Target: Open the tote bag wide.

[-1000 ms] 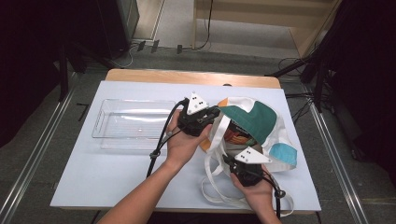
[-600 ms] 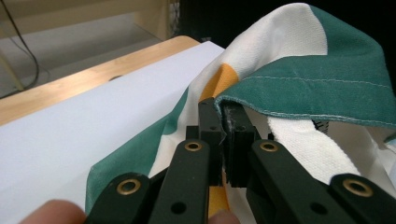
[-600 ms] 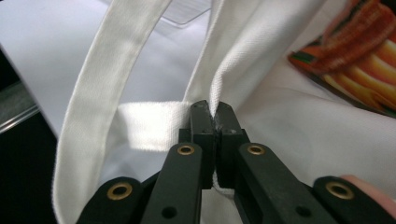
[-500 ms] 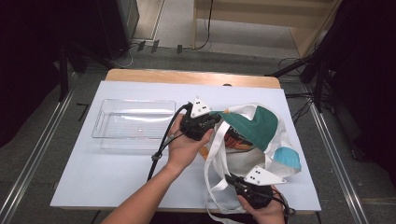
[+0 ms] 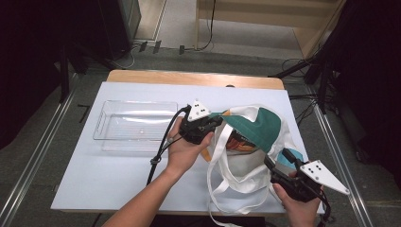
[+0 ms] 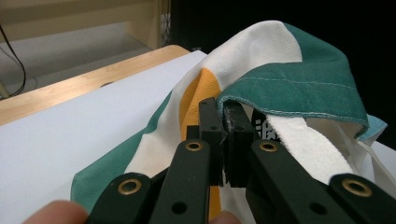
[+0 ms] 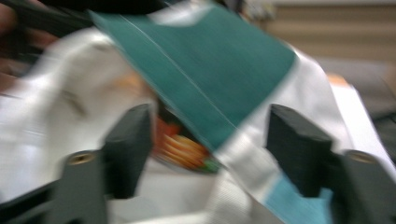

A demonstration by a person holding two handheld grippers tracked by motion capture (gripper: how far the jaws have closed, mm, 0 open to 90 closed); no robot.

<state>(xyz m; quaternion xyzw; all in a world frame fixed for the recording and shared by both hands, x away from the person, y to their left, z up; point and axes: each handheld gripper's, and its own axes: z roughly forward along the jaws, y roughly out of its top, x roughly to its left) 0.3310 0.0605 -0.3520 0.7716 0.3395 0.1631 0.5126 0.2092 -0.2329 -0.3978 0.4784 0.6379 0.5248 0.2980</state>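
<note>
A cloth tote bag in white, green, orange and light blue lies on the white table, its mouth held open. My left gripper is shut on the bag's green rim and lifts it. Inside the bag shows an orange-red packet, also blurred in the right gripper view as the packet. My right gripper stands open at the bag's near right corner, its jaws wide apart with nothing between them, pointing into the bag. White straps trail toward the table's front edge.
A clear plastic tray stands to the left of the bag, beside my left hand. A wooden strip runs along the table's far edge. Cables and dark stands fill the floor beyond.
My right gripper has drawn back toward the table's near right corner and turned to face the bag. The left gripper still holds the rim, shifted slightly right.
</note>
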